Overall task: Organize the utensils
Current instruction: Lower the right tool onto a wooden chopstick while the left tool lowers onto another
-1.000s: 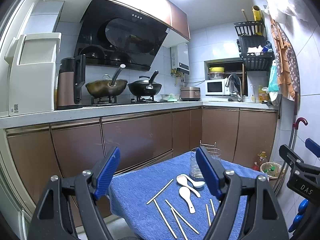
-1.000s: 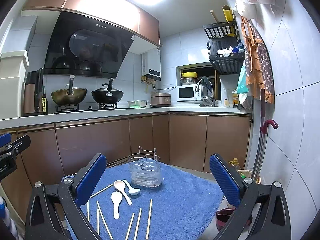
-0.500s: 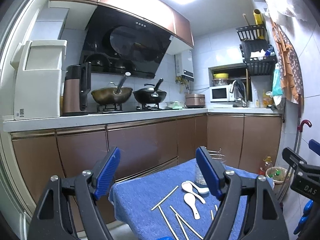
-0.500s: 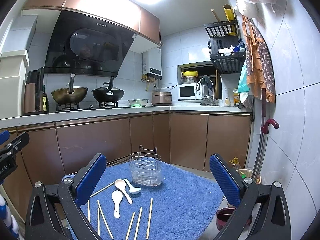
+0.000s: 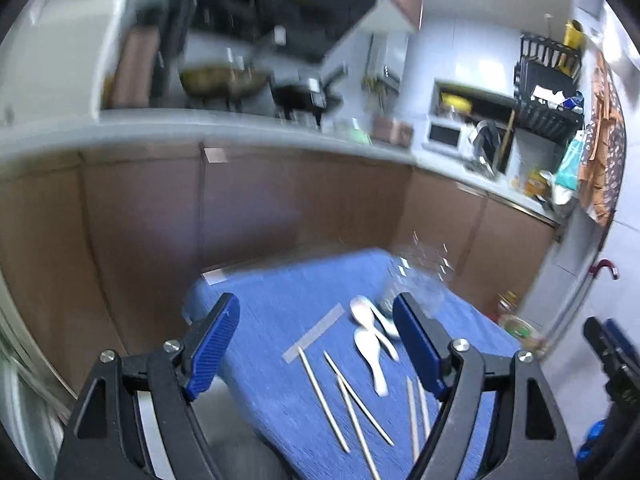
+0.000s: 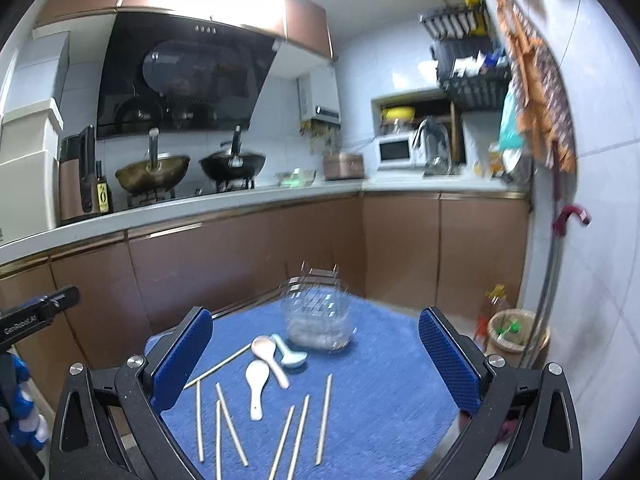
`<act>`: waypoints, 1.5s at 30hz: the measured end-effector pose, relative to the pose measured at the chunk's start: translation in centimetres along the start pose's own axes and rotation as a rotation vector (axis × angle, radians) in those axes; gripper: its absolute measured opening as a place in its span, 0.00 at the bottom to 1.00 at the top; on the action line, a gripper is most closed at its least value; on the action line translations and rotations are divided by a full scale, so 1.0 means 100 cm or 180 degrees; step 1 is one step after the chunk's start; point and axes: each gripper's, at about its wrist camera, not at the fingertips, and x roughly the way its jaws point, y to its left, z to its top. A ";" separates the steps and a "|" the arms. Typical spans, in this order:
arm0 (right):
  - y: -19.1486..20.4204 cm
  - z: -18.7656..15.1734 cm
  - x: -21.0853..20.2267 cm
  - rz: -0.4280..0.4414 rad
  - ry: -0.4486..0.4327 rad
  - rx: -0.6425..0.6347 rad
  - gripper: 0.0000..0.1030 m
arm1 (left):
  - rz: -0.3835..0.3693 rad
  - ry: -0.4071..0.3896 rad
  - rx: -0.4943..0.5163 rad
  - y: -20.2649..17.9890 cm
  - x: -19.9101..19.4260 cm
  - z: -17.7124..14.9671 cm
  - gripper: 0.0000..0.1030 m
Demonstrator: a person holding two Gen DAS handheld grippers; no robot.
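A small table under a blue cloth [image 6: 380, 392] holds several wooden chopsticks [image 6: 323, 418] and three white spoons [image 6: 256, 384], lying loose in front of a wire utensil holder [image 6: 316, 316]. The same chopsticks [image 5: 322, 394], spoons [image 5: 370, 350] and blurred holder [image 5: 416, 280] show in the left wrist view. My left gripper [image 5: 318, 352] is open and empty, above the cloth's near left part. My right gripper [image 6: 316, 356] is open and empty, above the table's near side.
Brown kitchen cabinets [image 6: 240, 252] and a counter with woks [image 6: 152, 170] run behind the table. A tiled wall [image 6: 600, 240], a red-handled pole [image 6: 556, 264] and a small bin [image 6: 516, 328] stand to the right.
Both grippers have tilted down toward the table, the left one fast enough to blur its view. The utensils now sit nearer the middle of both views. Both stay open.
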 end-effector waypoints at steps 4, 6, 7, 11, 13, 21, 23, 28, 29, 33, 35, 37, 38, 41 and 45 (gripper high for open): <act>-0.010 -0.009 0.032 0.0092 0.0403 0.0078 1.00 | -0.0313 0.0645 -0.0140 0.007 0.050 -0.010 0.74; -0.016 -0.016 0.051 0.0163 0.0638 0.0136 0.94 | -0.0375 0.0939 -0.0161 0.006 0.079 -0.016 0.73; -0.019 -0.020 0.061 0.0208 0.0757 0.0166 0.88 | -0.0411 0.1105 -0.0182 0.005 0.095 -0.020 0.70; -0.036 -0.041 0.117 0.0449 0.1400 0.0401 0.59 | -0.0549 0.1621 -0.0243 0.000 0.149 -0.035 0.53; -0.043 -0.049 0.143 0.0493 0.1652 0.0454 0.49 | -0.0540 0.1811 -0.0265 -0.001 0.174 -0.040 0.53; -0.051 -0.080 0.242 0.0590 0.2396 0.0547 0.31 | -0.0437 0.2510 -0.0338 -0.003 0.259 -0.060 0.34; -0.051 -0.087 0.261 0.0559 0.2556 0.0485 0.29 | -0.0371 0.2611 -0.0386 0.002 0.273 -0.064 0.32; -0.050 -0.099 0.293 0.0487 0.2802 0.0346 0.25 | -0.0269 0.2815 -0.0438 0.005 0.296 -0.074 0.24; -0.050 -0.101 0.297 0.0471 0.2840 0.0314 0.25 | -0.0249 0.2854 -0.0448 0.006 0.300 -0.075 0.22; -0.049 -0.113 0.314 0.0387 0.2993 0.0214 0.20 | -0.0140 0.2965 -0.0420 0.005 0.313 -0.082 0.15; -0.049 -0.116 0.317 0.0349 0.2998 0.0172 0.16 | -0.0097 0.2978 -0.0365 0.002 0.315 -0.082 0.14; -0.048 -0.116 0.317 0.0318 0.2995 0.0127 0.14 | -0.0042 0.3002 -0.0345 -0.001 0.315 -0.082 0.12; -0.047 -0.115 0.316 0.0286 0.2987 0.0069 0.13 | 0.0002 0.3014 -0.0329 -0.003 0.316 -0.082 0.11; -0.043 -0.117 0.320 0.0275 0.2968 0.0034 0.08 | 0.0123 0.2996 -0.0229 -0.015 0.320 -0.085 0.09; -0.054 -0.115 0.314 0.0365 0.2909 0.0194 0.07 | 0.0142 0.2888 -0.0210 -0.027 0.317 -0.086 0.07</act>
